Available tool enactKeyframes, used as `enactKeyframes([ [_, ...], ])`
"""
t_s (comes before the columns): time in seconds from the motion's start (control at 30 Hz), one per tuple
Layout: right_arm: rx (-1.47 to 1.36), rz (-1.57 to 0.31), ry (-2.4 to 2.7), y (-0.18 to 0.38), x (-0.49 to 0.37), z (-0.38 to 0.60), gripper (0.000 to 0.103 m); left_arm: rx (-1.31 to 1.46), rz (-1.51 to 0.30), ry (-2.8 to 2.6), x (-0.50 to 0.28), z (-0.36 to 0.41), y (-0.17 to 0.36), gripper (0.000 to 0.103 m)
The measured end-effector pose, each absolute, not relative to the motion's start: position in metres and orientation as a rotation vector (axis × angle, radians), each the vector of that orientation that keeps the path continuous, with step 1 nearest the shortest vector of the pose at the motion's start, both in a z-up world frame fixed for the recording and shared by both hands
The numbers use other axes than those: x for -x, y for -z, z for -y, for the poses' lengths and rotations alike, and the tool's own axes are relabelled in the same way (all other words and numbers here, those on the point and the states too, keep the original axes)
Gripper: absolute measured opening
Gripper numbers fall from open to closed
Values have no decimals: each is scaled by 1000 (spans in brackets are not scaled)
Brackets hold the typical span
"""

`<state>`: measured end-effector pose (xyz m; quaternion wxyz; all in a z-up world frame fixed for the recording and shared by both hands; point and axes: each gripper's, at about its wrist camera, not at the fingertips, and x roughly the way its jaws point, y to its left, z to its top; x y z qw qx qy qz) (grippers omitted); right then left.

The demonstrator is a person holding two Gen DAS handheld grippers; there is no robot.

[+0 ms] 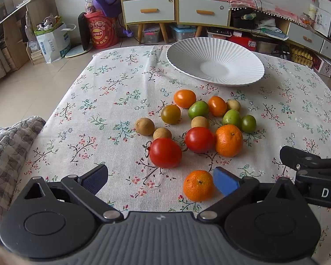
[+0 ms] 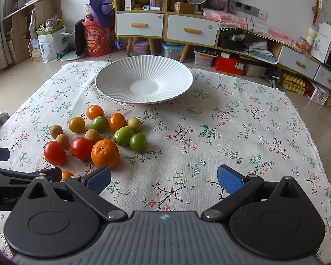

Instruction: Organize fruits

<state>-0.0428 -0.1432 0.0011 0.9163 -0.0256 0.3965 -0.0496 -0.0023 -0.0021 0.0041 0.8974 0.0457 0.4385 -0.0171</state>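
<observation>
Several small fruits lie in a cluster on the floral tablecloth: red tomatoes, a large mandarin, green fruits and brown longans. A white ribbed plate stands empty behind them. My left gripper is open just in front of the cluster, its right pad beside a lone mandarin. My right gripper is open over bare cloth, to the right of the large mandarin and the plate.
The table's left edge meets a quilted cushion. Beyond the far edge is tiled floor with a cabinet, a red tub and bags. The right gripper's body shows at the right of the left wrist view.
</observation>
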Motion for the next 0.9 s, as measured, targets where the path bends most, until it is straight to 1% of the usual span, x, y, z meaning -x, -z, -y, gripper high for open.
enactKeyframes([
  [0.9,53,-811,99,-4,42,142,102,-96,-906,36,3,2,-5,96],
])
